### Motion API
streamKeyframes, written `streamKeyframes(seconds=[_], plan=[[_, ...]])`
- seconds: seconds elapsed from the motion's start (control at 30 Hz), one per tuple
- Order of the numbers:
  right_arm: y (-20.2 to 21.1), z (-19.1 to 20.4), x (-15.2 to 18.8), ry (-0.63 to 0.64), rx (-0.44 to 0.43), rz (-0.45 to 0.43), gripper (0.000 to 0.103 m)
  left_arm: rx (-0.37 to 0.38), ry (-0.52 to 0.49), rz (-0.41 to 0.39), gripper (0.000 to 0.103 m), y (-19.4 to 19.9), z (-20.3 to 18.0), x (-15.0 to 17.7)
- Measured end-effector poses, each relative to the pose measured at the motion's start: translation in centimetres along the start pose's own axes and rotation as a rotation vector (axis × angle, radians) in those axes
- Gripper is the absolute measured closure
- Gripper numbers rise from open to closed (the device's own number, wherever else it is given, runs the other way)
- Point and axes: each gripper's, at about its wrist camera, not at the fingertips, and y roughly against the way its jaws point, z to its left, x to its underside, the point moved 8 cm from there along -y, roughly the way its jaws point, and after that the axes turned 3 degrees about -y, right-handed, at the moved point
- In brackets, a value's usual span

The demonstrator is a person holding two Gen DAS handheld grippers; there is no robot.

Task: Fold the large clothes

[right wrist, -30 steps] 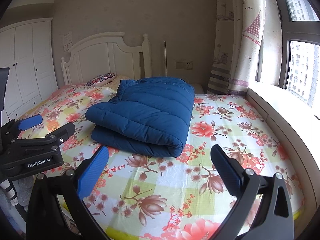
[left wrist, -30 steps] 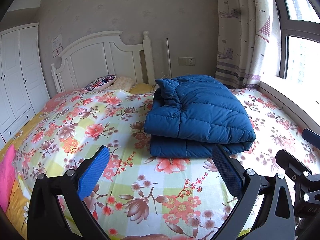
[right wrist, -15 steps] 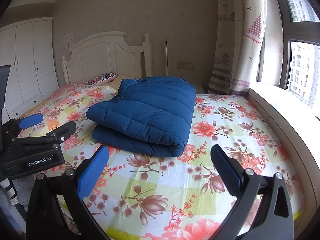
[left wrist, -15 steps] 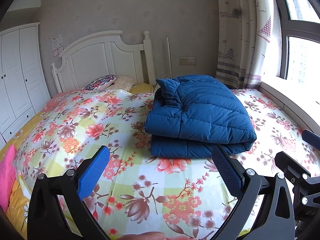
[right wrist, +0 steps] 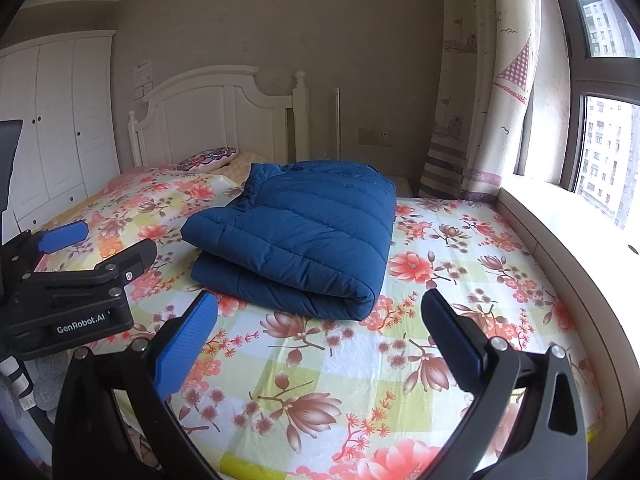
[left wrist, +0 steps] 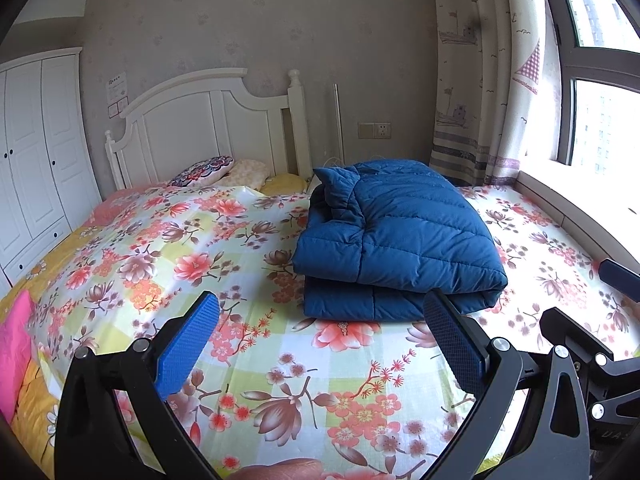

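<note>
Two handheld grippers hang low over the near edge of a bed, both spread wide and gripping nothing. The left gripper (left wrist: 320, 344) frames a patch of flowered sheet (left wrist: 248, 360) between its blue, cross-hatched pads (left wrist: 186, 346); the right gripper (right wrist: 320, 344), likewise released, hovers above the same sheet without touching it. Beside the right gripper, on the left of its view, the black body of the left tool carries a "GenRobot.AI" label.

Just beyond the fingertips, apart from both tools, lies a blue down jacket (left wrist: 394, 240), folded into a thick rectangular bundle of two stacked layers. Its quilted shell shows puffy horizontal channels and a matte, slightly grainy weave; the rounded fold faces the near right, and its collar (left wrist: 336, 188) rises in a crumpled peak at the far left corner. From the right wrist view the bundle (right wrist: 296, 240) sits ahead and a little left of centre, resting flat on the sheet.

The sheet is smooth cotton-like fabric printed with coral and brown blossoms on yellow and white checks. Farther back, a patterned pillow (left wrist: 202, 168) leans near a white panelled headboard (left wrist: 208, 120). White wardrobe doors (left wrist: 36, 152) stand at far left, and a printed curtain (left wrist: 480, 80) hangs by the bright window (left wrist: 604, 120) at right.
</note>
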Motion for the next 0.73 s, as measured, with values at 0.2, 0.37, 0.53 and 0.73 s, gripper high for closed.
streamKeyframes(seconds=[0.2,0.37,0.53,0.73], plan=[[0.4,0.6,-0.3,0.020,-0.006,-0.008,0.002,-0.006,0.014,-0.019,0.005,0.9,0.7,-0.2],[-0.2,1.0,0.1,0.029,-0.012,0.009,0.002,0.009,0.023,-0.027,0.005,0.8,0.7,-0.1],[-1.9,0.6,1.4,0.021,-0.014,0.048,0.002,0.035,0.040,-0.063,0.005,0.5,0.3,0.5],[-4.0,-4.6,1.5,-0.037,0.033,0.106,0.003,0.075,-0.009,0.192,0.005,-6.3,3.1,2.9]])
